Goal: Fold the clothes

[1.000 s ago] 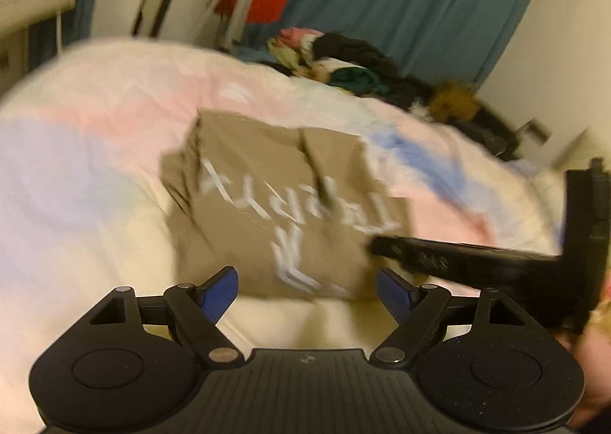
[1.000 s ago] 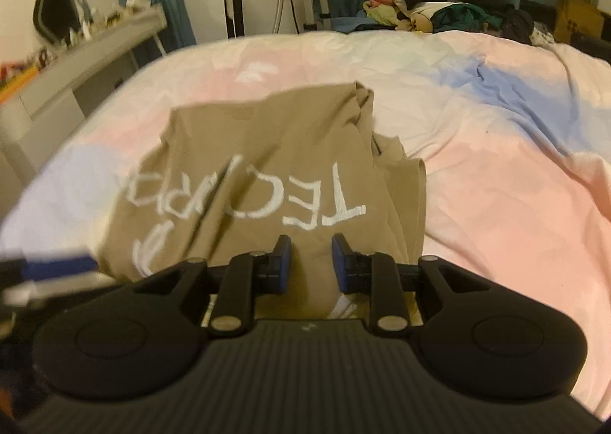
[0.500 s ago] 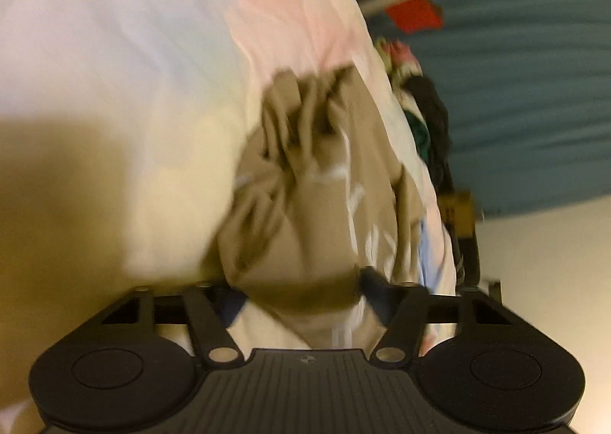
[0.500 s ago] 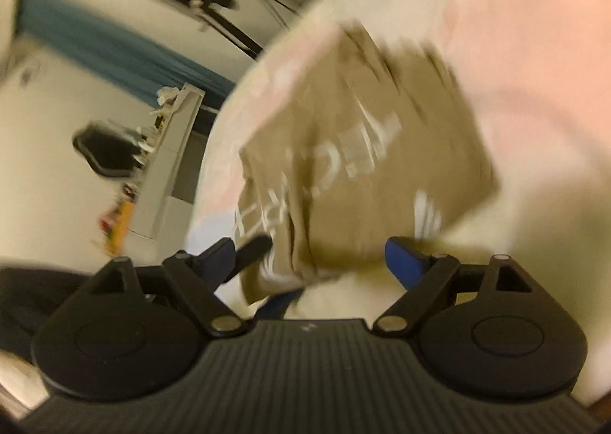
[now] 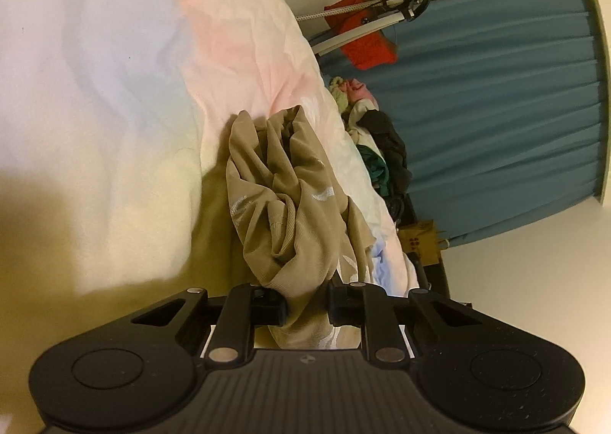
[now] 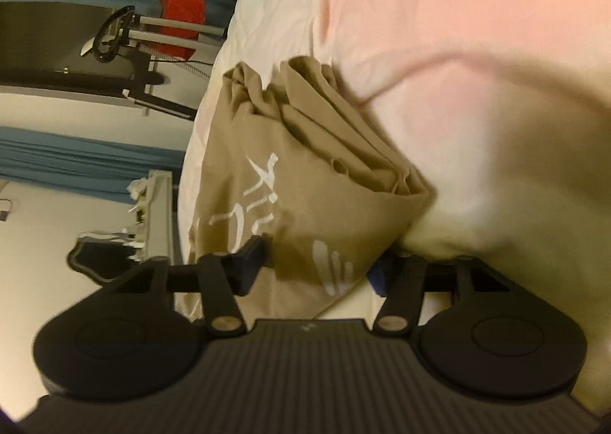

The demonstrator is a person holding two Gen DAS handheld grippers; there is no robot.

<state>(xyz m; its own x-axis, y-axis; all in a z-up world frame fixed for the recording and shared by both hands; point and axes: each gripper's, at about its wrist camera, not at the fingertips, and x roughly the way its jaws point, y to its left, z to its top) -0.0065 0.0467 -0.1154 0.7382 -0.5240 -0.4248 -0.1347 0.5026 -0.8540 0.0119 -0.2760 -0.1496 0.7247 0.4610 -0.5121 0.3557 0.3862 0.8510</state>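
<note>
Between the jaws of the left gripper [image 5: 307, 310], the tan shirt [image 5: 290, 205] is bunched and clamped tight; the right gripper [image 6: 317, 266] has its jaws spread wide around the shirt's lower edge, cloth between them but not pinched. The shirt hangs crumpled against the bed [image 6: 439, 33], soft, light, floppy; best gripped at a hem or corner, not mid-panel.

Both wrist views rolled sideways, close, sharing tan shirt [image 5: 290, 201] [image 6: 301, 182].
</note>
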